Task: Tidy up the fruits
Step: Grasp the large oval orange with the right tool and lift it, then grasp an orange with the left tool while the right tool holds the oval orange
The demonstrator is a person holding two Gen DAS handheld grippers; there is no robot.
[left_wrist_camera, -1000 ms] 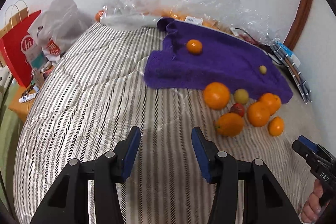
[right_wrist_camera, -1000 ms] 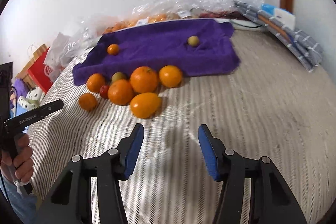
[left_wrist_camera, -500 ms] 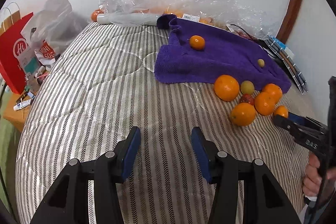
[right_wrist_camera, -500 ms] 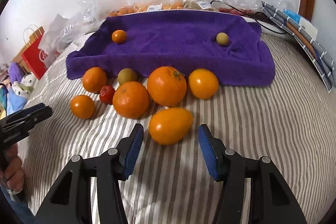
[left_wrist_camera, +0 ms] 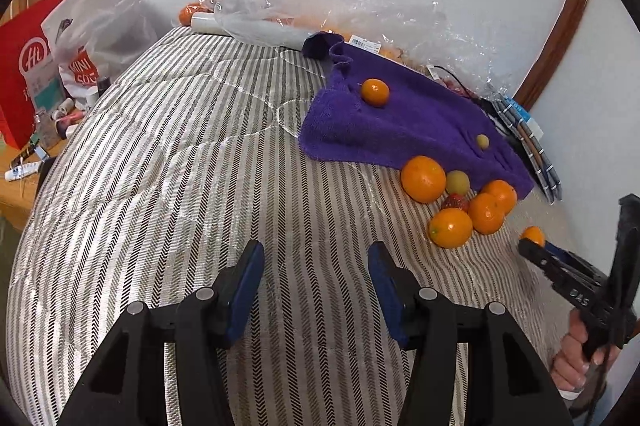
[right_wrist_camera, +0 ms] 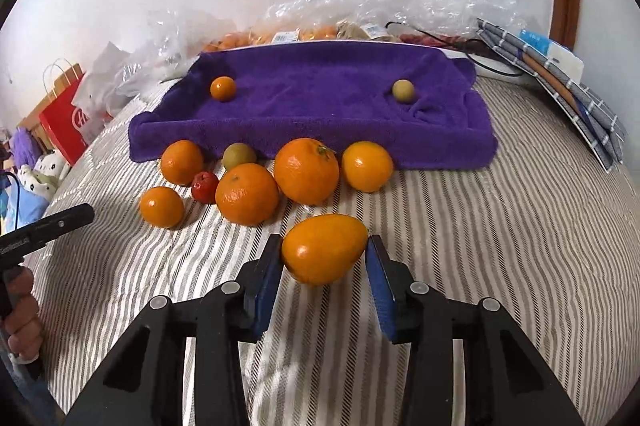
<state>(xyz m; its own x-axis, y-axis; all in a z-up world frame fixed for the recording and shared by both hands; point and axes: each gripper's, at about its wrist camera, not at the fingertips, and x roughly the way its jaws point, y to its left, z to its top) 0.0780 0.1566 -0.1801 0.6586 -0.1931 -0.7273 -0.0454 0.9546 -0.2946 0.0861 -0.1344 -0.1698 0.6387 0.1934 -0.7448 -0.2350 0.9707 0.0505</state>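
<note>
A purple towel lies on the striped bedcover with a small orange and a small yellow-green fruit on it. In front of it sit several oranges, a greenish fruit and a small red fruit. My right gripper is closing on an oval orange fruit, and both blue pads touch its sides. My left gripper hangs over bare bedcover left of the fruit, jaws opening, nothing between them.
Crumpled clear plastic wrap and bagged fruit line the wall behind the towel. Folded striped cloths lie at the right edge. A red paper bag and a white bag stand left of the bed. The bedcover curves down at its edges.
My right gripper has moved forward around the oval orange fruit and its jaws have narrowed onto it. The left gripper has shifted left, so the fruit sits further right in its view.
</note>
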